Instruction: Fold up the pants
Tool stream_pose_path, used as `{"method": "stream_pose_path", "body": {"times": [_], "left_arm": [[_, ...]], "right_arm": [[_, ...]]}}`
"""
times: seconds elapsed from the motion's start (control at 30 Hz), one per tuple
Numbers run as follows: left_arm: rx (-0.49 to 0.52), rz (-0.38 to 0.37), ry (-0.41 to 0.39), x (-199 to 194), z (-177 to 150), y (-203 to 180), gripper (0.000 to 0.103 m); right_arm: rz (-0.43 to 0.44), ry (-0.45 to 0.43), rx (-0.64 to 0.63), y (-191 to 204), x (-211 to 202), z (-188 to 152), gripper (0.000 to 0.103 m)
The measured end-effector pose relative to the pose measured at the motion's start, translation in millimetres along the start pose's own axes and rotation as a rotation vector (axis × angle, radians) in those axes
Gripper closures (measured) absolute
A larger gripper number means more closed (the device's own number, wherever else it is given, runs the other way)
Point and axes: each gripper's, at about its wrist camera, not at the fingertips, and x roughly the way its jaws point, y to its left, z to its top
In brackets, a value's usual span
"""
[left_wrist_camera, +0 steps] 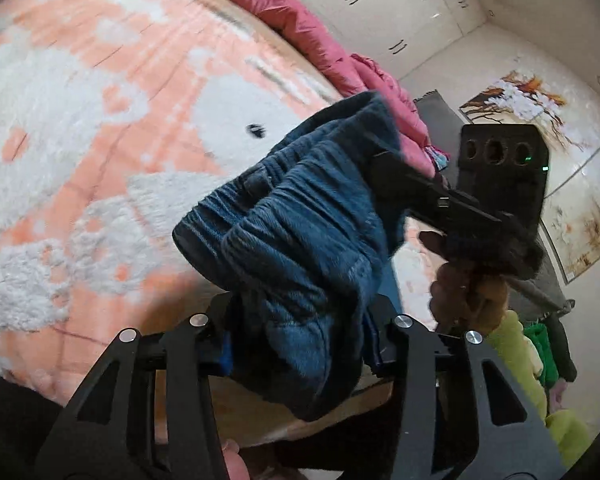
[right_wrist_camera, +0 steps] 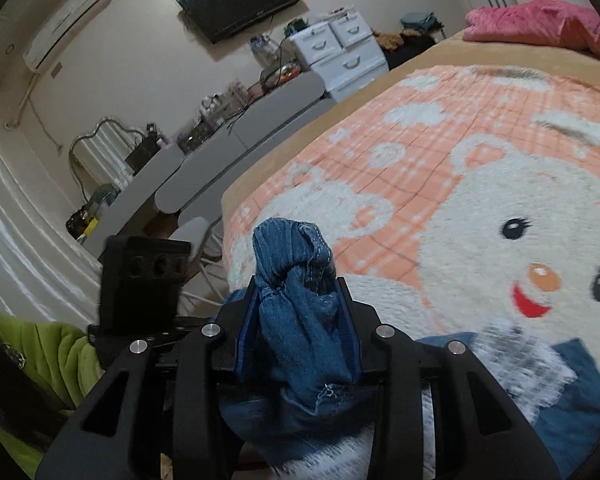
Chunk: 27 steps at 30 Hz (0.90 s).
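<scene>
Under both tools lies a bed with a fluffy orange and white blanket (right_wrist_camera: 440,152) that has a big smiling bear face on it. On the left, my left gripper (left_wrist_camera: 300,344) has its fingers pinching a thick bunch of the blue denim pants (left_wrist_camera: 300,232). The stretchy waist part sticks up past the fingers, above the bed. On the right, my right gripper (right_wrist_camera: 298,332) has its fingers pinching another bunch of the same pants, and the cloth pokes up like a knot. More blue cloth hangs down below. A pink puffy quilt (right_wrist_camera: 540,24) sits at the far end of the bed.
</scene>
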Motion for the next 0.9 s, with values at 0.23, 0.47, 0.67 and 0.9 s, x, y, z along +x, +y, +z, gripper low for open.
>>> {"method": "stream_pose_path", "body": {"times": [0.23, 0.47, 0.67, 0.9], "left_arm": [[0.110, 0.050, -0.005, 21.5, -4.6, -53.1, 0.065], [0.183, 0.112, -0.002, 56.6, -15.2, -81.2, 0.063], [0.257, 0.061, 0.002, 63.4, -31.8, -99.3, 0.054], [0.358, 0.016, 0.116, 85.4, -61.1, -115.8, 0.054]], "right_arm": [[-0.048, -0.047, -0.001, -18.2, -44.7, -15.8, 0.068], [-0.095, -0.064, 0.041, -37.8, -74.5, -38.0, 0.062], [-0.121, -0.097, 0.111, -48.8, -104.2, -57.7, 0.043], [-0.232, -0.105, 0.169, -49.0, -127.4, -72.7, 0.037]]}}
